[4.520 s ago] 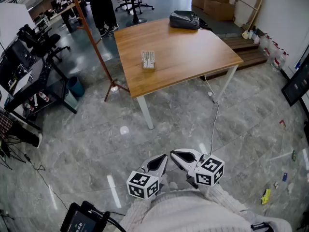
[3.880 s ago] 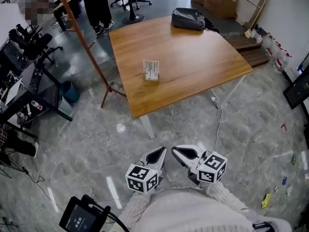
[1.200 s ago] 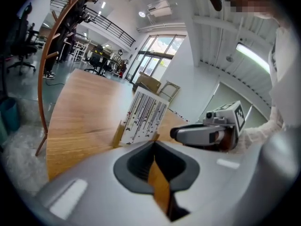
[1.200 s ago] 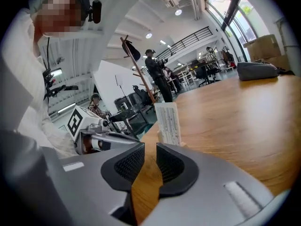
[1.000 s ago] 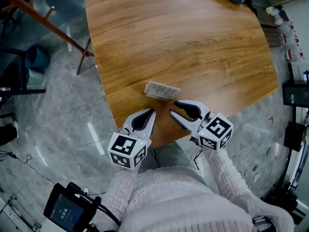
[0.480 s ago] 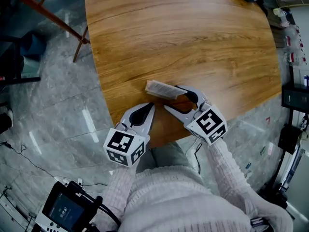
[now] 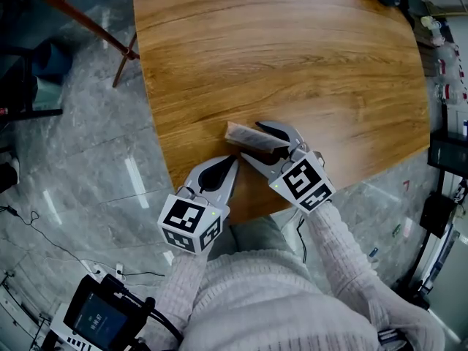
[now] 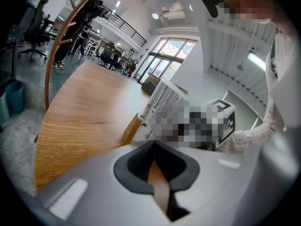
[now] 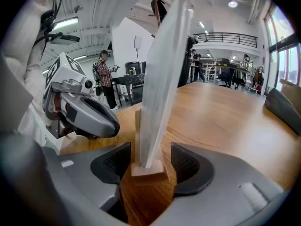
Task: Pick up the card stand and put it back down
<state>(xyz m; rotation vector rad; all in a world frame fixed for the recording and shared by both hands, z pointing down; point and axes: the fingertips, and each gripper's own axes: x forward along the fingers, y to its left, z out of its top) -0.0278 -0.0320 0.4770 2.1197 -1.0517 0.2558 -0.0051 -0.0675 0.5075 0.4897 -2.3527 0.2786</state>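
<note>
One wooden table (image 7: 292,50) on grey marbled floor (image 7: 80,167), card stand (image 7: 246,134) near edge

A broad wooden table (image 7: 292,57) with a rounded edge stands on a polished grey stone floor (image 7: 80,196), where pale streaks of ceiling light (image 7: 135,185) are reflected. Beside the table's far-left corner stand the slanted reddish-brown legs of a wooden coat stand (image 7: 110,39), with a teal bin (image 7: 51,57) near them. A dark bag (image 9: 282,109) lies at the table's far end. The hall is white-walled and high, with tall windows (image 8: 160,60), a ceiling lamp (image 9: 230,4) and a railed mezzanine (image 9: 230,39). Black office chairs (image 8: 28,27) stand at the left. A person (image 9: 106,74) stands in the background by dark desks.
</note>
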